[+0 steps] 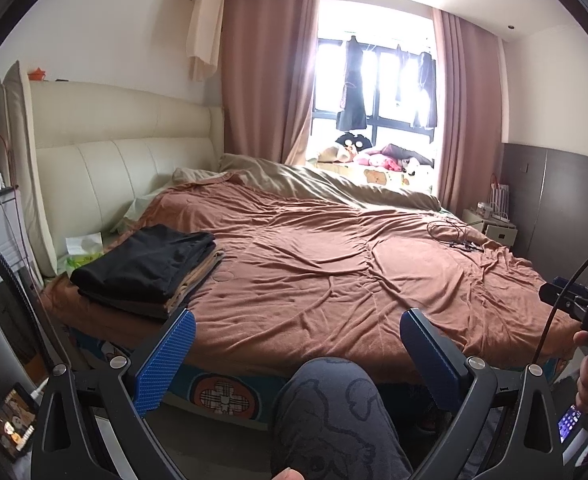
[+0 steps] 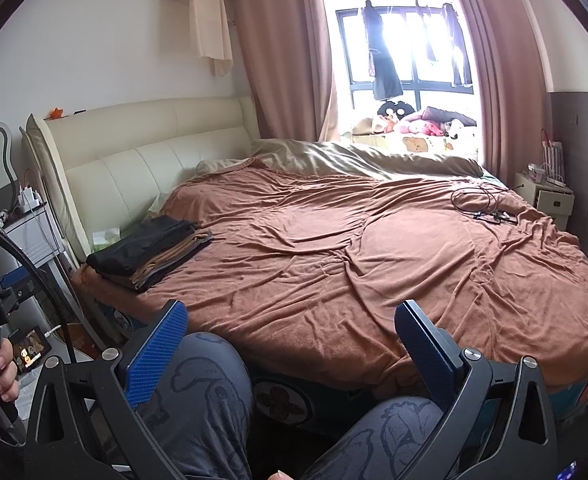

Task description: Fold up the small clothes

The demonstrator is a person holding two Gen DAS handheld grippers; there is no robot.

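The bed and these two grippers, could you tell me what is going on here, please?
A person sits at the edge of the bed, holding a gripper in each hand. The left gripper and the right gripper are both open, empty and raised above the person's knees. A pile of folded clothes, black on top, lies at the near left corner of the brown blanket. No unfolded garment is in view on the blanket; only a black cable lies to the right.

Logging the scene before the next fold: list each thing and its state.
left gripper: open, empty
right gripper: open, empty
stack of clothes: folded, on the bed's corner
brown blanket: spread, wrinkled
curtains: drawn apart
cable: loosely coiled on blanket
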